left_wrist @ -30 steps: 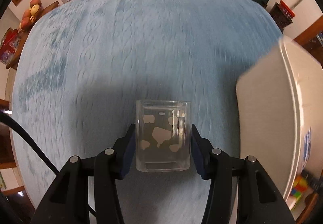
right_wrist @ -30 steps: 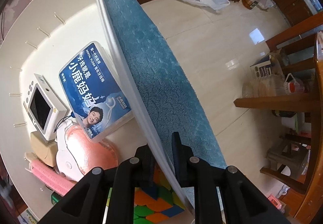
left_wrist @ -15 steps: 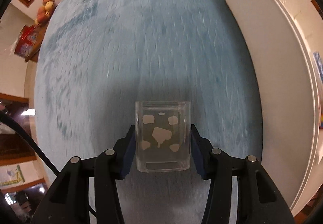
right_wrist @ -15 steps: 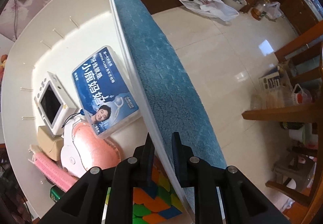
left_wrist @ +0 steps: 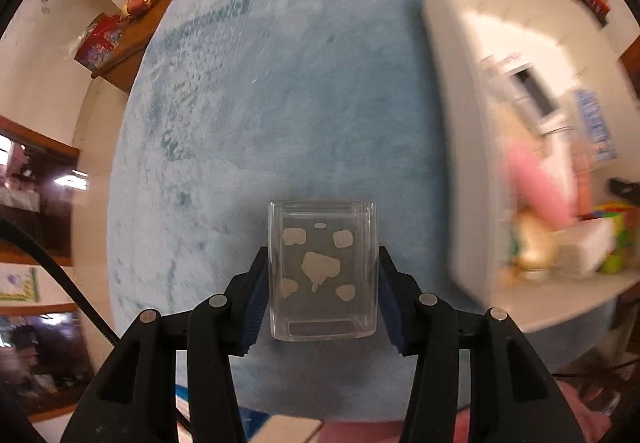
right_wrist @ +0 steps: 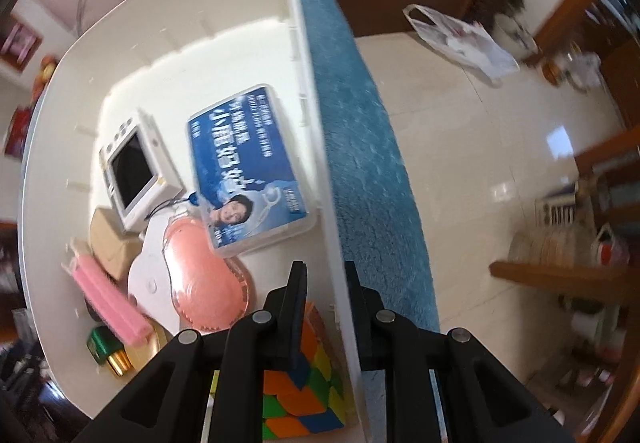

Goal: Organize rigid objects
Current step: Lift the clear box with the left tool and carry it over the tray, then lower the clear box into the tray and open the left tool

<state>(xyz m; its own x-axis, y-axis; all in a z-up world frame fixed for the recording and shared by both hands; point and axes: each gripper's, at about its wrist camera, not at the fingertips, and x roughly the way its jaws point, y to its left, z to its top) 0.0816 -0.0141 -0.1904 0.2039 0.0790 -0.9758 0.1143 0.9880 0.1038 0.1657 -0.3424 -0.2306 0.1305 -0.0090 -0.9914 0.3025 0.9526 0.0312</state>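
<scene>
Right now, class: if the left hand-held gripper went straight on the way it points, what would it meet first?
Probably the blue plush cover. The left hand-held gripper holds a clear plastic box, and that box would touch first. The white bin lies off to the right. Depth is unclear.

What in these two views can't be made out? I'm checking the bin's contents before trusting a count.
- Left wrist view: the white bin and its contents are smeared by motion blur; only pink and multicoloured shapes show.
- Right wrist view: the puzzle cube is partly covered by the right gripper, shut on the bin wall.
- The clear box in the left gripper: contents unclear.
</scene>
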